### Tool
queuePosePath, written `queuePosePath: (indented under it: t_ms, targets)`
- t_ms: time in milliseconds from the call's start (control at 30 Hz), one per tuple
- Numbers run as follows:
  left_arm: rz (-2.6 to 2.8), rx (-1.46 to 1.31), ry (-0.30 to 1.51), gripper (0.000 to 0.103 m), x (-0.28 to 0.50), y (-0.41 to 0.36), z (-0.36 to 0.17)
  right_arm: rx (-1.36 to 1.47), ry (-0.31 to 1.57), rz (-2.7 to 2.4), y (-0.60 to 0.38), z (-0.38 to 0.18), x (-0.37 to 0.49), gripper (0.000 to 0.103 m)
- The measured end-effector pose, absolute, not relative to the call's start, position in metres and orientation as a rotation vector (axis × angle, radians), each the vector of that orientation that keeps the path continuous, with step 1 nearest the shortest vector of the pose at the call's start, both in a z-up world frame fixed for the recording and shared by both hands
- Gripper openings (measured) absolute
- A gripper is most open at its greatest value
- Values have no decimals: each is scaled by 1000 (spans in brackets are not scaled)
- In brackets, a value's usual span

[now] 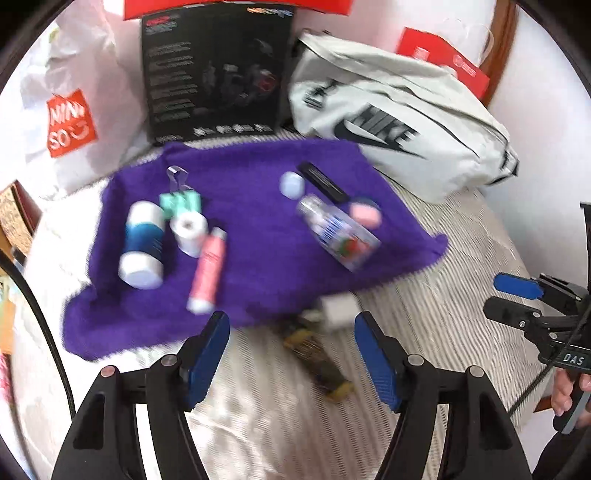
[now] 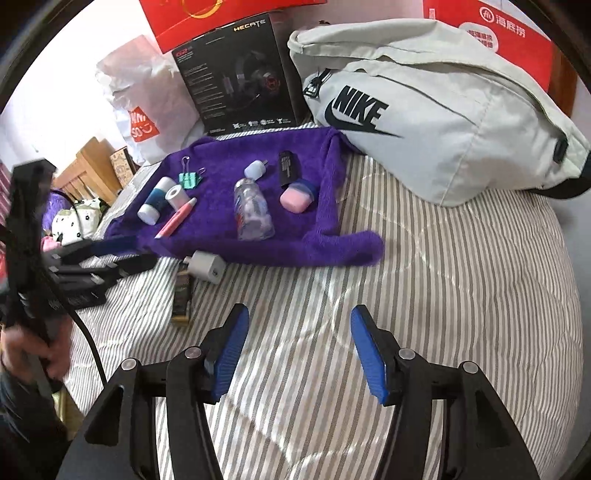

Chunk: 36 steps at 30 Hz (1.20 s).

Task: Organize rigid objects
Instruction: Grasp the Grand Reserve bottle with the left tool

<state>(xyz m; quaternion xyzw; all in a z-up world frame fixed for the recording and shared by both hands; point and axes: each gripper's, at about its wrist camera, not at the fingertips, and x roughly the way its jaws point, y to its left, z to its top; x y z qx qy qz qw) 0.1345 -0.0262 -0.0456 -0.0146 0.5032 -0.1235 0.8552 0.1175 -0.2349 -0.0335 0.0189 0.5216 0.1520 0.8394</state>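
A purple towel lies on the striped bed and holds several small items. On it are a blue-and-white bottle, a white tape roll, a pink tube, green binder clips, a clear bottle, a pink case and a black stick. A white charger and a dark snack bar lie off the towel, just ahead of my open, empty left gripper. My right gripper hangs open over bare bedding.
A grey Nike bag fills the back right. A black headset box, red boxes and a white Miniso bag stand behind the towel. Wooden furniture is at the left. A hand holds the left gripper's handle.
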Motion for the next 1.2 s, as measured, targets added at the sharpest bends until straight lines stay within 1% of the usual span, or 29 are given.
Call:
queuePosePath:
  t_ms: [100, 233, 300, 500, 567, 633, 733, 767, 833, 867, 900, 1033, 1200]
  targets:
    - [-213, -28, 1114, 68, 132, -38, -68, 26, 1106, 318, -236, -31, 100, 57]
    - [-197, -22, 1150, 62, 129, -43, -87, 22, 1106, 303, -240, -29, 82, 57]
    - [-141, 3, 1156, 53, 131, -44, -94, 29, 1114, 289, -244, -30, 76, 57]
    - [-93, 87, 1138, 52, 119, -40, -94, 25, 1129, 279, -247, -34, 67, 57]
    - [-88, 58, 1142, 51, 117, -27, -94, 25, 1126, 290, -245, -35, 67, 57]
    - [-97, 24, 1142, 49, 116, -18, -93, 21, 1129, 301, -242, -36, 68, 57]
    - [-151, 18, 1125, 42, 119, -20, -91, 9, 1141, 318, -236, -40, 71, 57]
    - [-162, 28, 1128, 37, 121, -23, -92, 8, 1144, 321, -234, -41, 71, 57]
    - [-162, 71, 1124, 33, 122, -32, -93, 6, 1152, 330, -231, -45, 72, 57]
    - [-169, 94, 1115, 25, 123, -36, -94, 6, 1156, 331, -231, -46, 73, 57]
    - [-174, 100, 1108, 23, 124, -38, -94, 7, 1159, 330, -230, -47, 74, 57]
    - [-195, 67, 1107, 22, 119, -31, -92, 23, 1171, 328, -224, -54, 81, 57]
    - [-119, 40, 1117, 22, 108, 2, -89, 32, 1177, 346, -193, -61, 100, 57]
